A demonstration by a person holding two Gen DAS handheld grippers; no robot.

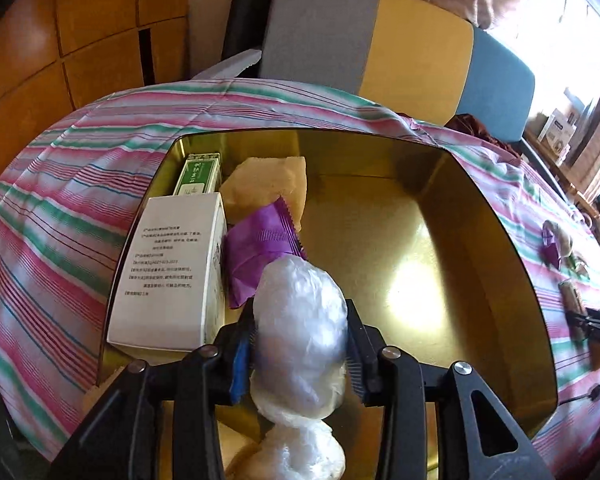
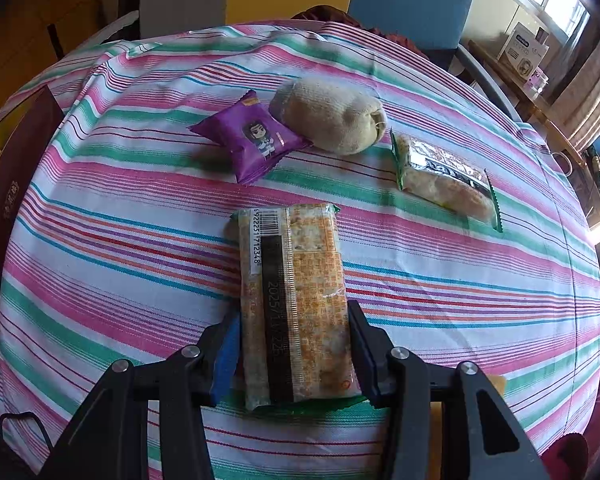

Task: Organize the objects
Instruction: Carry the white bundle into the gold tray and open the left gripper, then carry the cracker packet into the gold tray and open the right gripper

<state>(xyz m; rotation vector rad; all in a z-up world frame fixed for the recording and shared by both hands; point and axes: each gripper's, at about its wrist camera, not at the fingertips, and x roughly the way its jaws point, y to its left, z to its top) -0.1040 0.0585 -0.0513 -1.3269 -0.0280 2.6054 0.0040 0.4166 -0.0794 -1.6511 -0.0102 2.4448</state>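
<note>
My left gripper (image 1: 300,320) is shut on a clear plastic-wrapped bundle (image 1: 302,328) and holds it over the gold tray (image 1: 440,216). The tray holds a white box (image 1: 168,272), a green box (image 1: 200,174), a purple packet (image 1: 260,248) and a tan wrapped item (image 1: 272,188) along its left side. My right gripper (image 2: 294,320) is shut on an orange cracker packet (image 2: 296,300) lying on the striped tablecloth (image 2: 100,240). Beyond it lie a purple snack packet (image 2: 250,136), a beige rolled sock (image 2: 332,116) and a green-edged snack bar (image 2: 446,178).
A dark maroon box (image 2: 8,200) sits at the left edge of the right wrist view. Chairs with grey, yellow and blue backs (image 1: 380,40) stand behind the table. Shelves with boxes (image 2: 528,56) are at the far right. My right gripper's tip (image 1: 596,320) shows at the left wrist view's right edge.
</note>
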